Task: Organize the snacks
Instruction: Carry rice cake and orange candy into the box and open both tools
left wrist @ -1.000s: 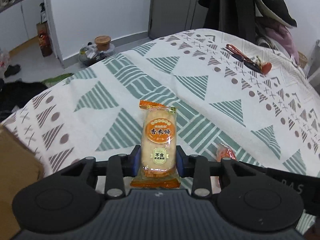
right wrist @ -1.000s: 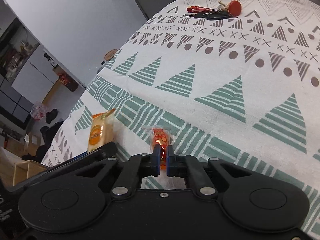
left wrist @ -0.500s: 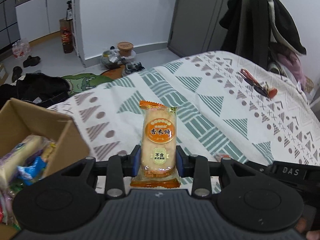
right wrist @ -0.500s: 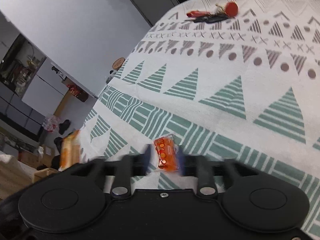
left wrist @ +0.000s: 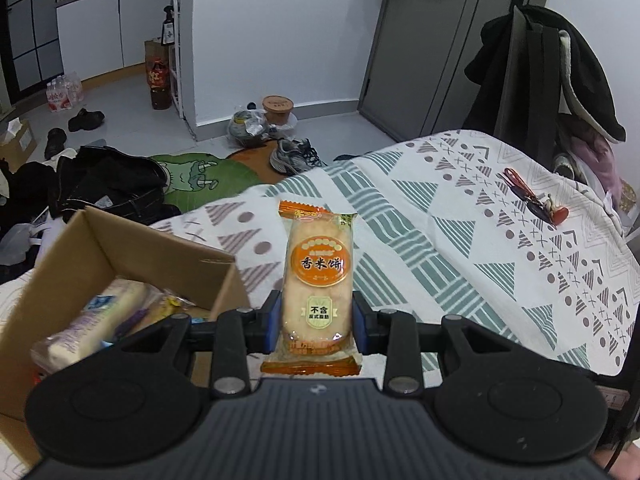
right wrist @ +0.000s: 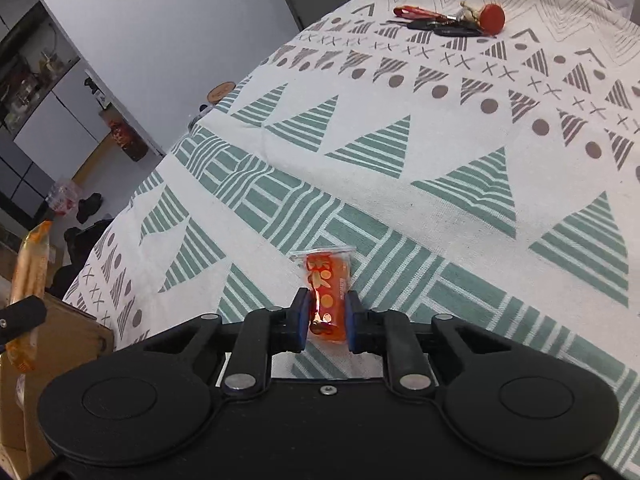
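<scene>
My left gripper (left wrist: 317, 321) held the rice cracker packet (left wrist: 317, 276) upright beside the cardboard box (left wrist: 96, 256). My right gripper's (right wrist: 325, 317) fingers clamped the small red snack (right wrist: 327, 292) above the bed (right wrist: 440, 168).

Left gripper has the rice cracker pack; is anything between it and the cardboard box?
Nothing visible. The left gripper holds the rice cracker pack just right of the cardboard box, whose top is open, with other snacks inside it.

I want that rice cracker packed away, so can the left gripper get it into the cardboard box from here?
Probably yes: the left gripper grips the rice cracker, and the cardboard box sits open-topped just to its left, nothing between.
</scene>
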Motion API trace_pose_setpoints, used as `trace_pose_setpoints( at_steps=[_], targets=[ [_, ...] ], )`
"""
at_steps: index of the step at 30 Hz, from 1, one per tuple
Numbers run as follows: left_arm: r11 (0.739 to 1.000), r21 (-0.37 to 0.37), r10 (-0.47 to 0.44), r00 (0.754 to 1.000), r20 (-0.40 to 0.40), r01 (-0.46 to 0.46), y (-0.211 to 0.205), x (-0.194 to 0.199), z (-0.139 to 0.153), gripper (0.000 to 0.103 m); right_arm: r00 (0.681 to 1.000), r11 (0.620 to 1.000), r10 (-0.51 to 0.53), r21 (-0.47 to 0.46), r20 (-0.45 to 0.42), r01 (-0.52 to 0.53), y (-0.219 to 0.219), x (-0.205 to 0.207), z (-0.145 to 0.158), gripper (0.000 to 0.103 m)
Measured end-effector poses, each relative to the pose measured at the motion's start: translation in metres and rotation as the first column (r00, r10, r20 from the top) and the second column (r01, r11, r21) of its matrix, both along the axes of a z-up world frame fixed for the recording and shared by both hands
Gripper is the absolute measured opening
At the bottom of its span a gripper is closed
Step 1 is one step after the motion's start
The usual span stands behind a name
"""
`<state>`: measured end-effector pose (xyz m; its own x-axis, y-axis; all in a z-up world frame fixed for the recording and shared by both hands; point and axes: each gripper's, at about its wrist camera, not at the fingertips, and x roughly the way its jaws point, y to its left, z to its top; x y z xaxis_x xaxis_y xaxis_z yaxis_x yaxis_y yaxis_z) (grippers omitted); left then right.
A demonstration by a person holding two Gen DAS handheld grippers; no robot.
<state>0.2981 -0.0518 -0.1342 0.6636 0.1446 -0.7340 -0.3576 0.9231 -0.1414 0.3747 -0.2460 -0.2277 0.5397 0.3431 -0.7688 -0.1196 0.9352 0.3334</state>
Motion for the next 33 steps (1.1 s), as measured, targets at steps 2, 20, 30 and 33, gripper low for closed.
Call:
trace_pose_setpoints(
  at_steps=[2, 20, 30, 33],
  targets=[
    [1.000, -0.004, 0.015, 1.000, 0.004, -0.015, 0.005, -0.005, 0.003, 0.034, 1.000, 1.000, 0.000, 0.012, 0.005, 0.000, -0.002, -0.004, 0.006, 0.017],
    [0.995, 0.027, 0.099, 0.994, 0.041, -0.101, 0.045, -0.064, 0.045, 0.034, 0.994, 0.990, 0.059, 0.125, 0.096, -0.070, 0.012, -0.043, 0.058, 0.017],
    [0.988, 0.028, 0.147, 0.988, 0.045, -0.149, 0.072, -0.089, 0.056, 0.034, 0.985, 0.982, 0.105, 0.139, 0.139, -0.124, 0.033, -0.062, 0.077, 0.017],
    [0.988, 0.019, 0.155, 0.987, 0.045, -0.156, 0.080, -0.093, 0.055, 0.034, 0.981, 0.979, 0.116, 0.147, 0.155, -0.139, 0.039, -0.068, 0.082, 0.016]
  ],
)
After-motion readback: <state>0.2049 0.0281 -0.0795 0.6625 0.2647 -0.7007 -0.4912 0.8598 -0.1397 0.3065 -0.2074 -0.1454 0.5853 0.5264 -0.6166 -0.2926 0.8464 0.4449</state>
